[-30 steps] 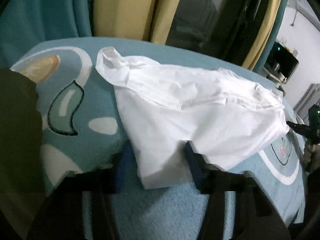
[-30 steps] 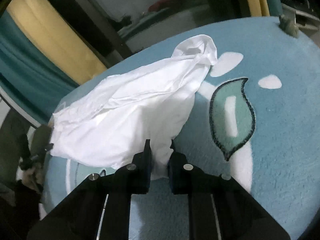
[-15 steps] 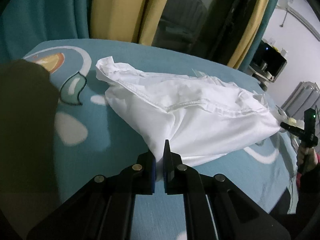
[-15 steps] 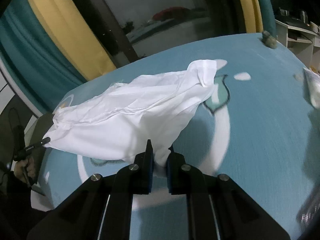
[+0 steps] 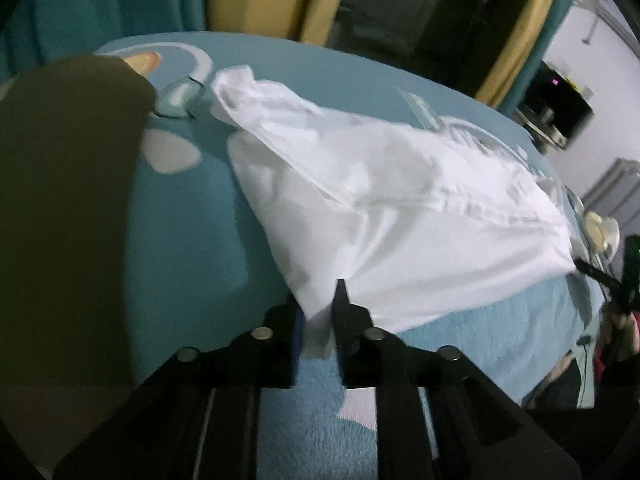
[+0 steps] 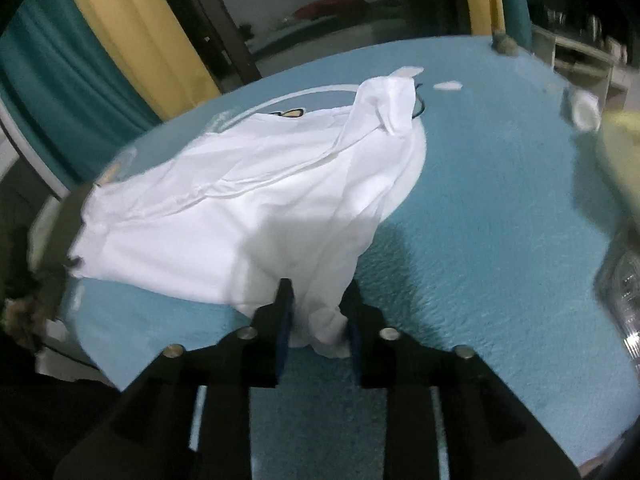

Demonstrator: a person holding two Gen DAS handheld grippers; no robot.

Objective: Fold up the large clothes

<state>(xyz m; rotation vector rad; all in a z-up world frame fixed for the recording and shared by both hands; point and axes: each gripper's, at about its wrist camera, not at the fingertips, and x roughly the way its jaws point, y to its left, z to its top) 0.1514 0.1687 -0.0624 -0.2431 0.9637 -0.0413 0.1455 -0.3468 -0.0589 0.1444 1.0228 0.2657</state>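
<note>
With the crumpled white cotton garment (image 5: 400, 208) spread on the teal patterned blanket (image 5: 192, 240), both the left gripper (image 5: 318, 320) and right gripper (image 6: 316, 316) have just been opening, cloth corners lying loosely between parted jaws, so withdraw straight back without snagging the hem.

No text, label, brand, number or sign can be read in either wrist view. The blue rug (image 5: 192, 208) carries only pictured shapes in white, green and orange, not letters. The white garment (image 6: 256, 208) bears no readable print. A dark device (image 5: 560, 100) at the far right shows a small pink light, too blurred to make out.
</note>
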